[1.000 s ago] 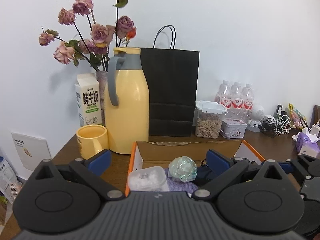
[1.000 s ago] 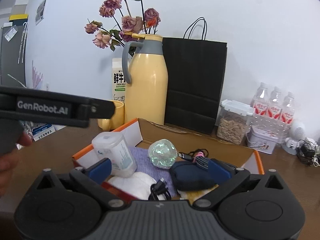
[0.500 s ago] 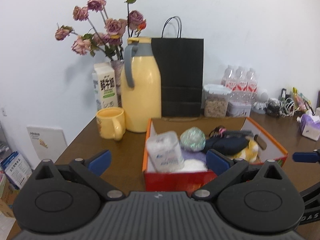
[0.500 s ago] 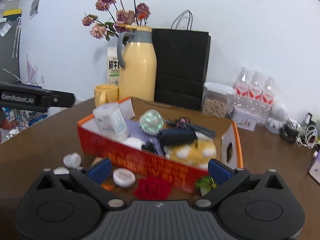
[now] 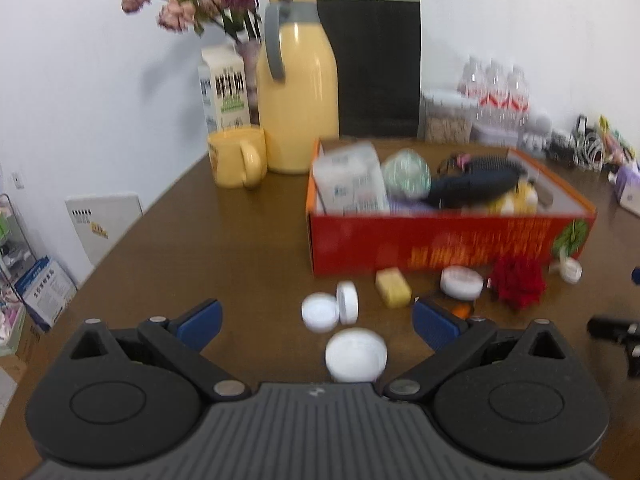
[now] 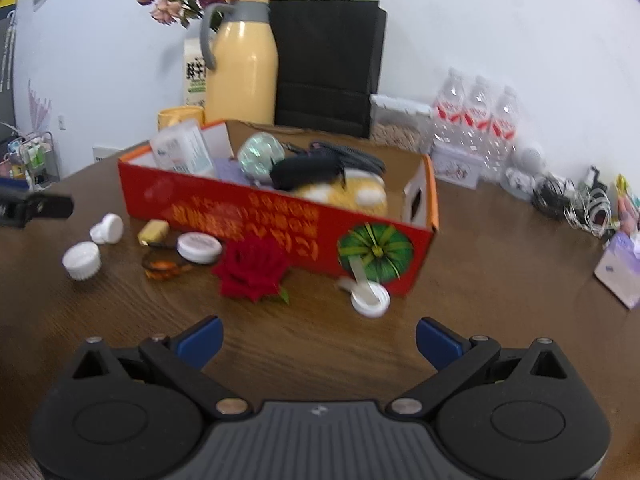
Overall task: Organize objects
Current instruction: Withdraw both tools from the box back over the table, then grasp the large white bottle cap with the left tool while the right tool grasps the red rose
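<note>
A red cardboard box (image 5: 440, 236) (image 6: 280, 216) on the brown table holds a white bottle (image 5: 352, 184), a greenish ball (image 5: 406, 174), a dark pouch (image 5: 472, 188) and a yellow plush. Loose in front of it lie white caps (image 5: 354, 354) (image 6: 82, 260), a yellow block (image 5: 393, 287) (image 6: 153, 231), a white jar lid (image 5: 461, 282) (image 6: 199, 247), a red fabric rose (image 5: 518, 282) (image 6: 254, 268) and a white spoon lid (image 6: 370, 298). My left gripper (image 5: 316, 320) is open just before the caps. My right gripper (image 6: 319, 338) is open, short of the rose and the box.
Behind the box stand a yellow thermos (image 5: 296, 100), a yellow mug (image 5: 238, 156), a milk carton (image 5: 224, 88), dried flowers, a black paper bag (image 5: 376, 68), a snack jar and water bottles (image 6: 476, 116). Cables and a tissue pack (image 6: 620, 268) lie at the right.
Both grippers have pulled back and up from over the box. The box now sits farther off, and the loose items in front of it have come into view.
</note>
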### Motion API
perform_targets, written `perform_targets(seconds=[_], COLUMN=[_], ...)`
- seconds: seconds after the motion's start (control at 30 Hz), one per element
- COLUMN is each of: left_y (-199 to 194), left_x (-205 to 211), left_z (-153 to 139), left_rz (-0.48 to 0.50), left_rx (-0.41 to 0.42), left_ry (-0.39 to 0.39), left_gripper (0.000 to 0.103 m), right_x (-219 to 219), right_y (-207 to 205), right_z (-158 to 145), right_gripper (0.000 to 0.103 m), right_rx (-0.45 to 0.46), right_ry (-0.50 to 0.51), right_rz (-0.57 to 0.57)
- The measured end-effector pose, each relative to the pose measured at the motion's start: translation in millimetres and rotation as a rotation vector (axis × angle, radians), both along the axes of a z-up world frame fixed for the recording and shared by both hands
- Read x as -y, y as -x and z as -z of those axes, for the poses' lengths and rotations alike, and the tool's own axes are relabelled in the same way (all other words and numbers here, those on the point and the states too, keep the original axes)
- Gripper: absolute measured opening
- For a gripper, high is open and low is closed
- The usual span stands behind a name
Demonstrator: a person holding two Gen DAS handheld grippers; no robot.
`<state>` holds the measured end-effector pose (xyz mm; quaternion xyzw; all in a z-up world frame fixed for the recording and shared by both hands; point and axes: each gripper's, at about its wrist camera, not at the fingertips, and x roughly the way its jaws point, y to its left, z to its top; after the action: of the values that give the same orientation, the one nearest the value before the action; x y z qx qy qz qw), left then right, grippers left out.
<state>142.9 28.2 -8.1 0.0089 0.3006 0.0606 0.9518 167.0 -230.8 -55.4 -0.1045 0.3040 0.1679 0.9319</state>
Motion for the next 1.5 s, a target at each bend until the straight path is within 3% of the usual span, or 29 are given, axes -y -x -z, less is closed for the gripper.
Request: perform_targets(seconds=[0.3,0.57,0.7,0.77,0.83,0.87,0.9,0.93,1.1,1.5], left_y=[-5,-13,-15,-14,-11,-10,-8,-7,-4,0], left_x=[1,7,3,2,4,6,7,9,5,1], left_z=[37,46,48,48,46,46,46,45,43,41], left_rz=[-0.015,-0.018,-0.017,-0.013,0.0,0.01,0.027,0.04,0.049,0.027], left_rx=[-0.102,-0.086,-0.087,-0.077,-0.053,-0.042,-0.032,-0.026,-0.003,0.025], left_ry=[-0.005,-0.009,0.034,0.047,0.045,0.043,0.046,0.052,0.101,0.11], left_gripper=[0.103,0.103,0.103,0.093,0.069,0.062,0.046,0.041,0.041,0.041], right_x=[14,18,16,16,15,14,14,13,11,-27], right_y=[-3,-6,-8,-8,-9,-10,-10,-10,-10,-25], right_z=[15,20,23,25,26,26,26,27,27,16], right_gripper=[0.103,0.103,0.103,0.103,0.103,0.103,0.103,0.103,0.103,0.103], right_rx=[-0.033,-0.032,-0.035,-0.037,-0.038,-0.039,-0.039,-0.039,-0.037,-0.011], right_ry=[-0.011,-0.039,-0.046,-0.047,-0.049,-0.05,-0.05,-0.051,-0.052,-0.06], right_rz=[0.036,0.041,0.033,0.029,0.027,0.027,0.026,0.025,0.023,-0.044])
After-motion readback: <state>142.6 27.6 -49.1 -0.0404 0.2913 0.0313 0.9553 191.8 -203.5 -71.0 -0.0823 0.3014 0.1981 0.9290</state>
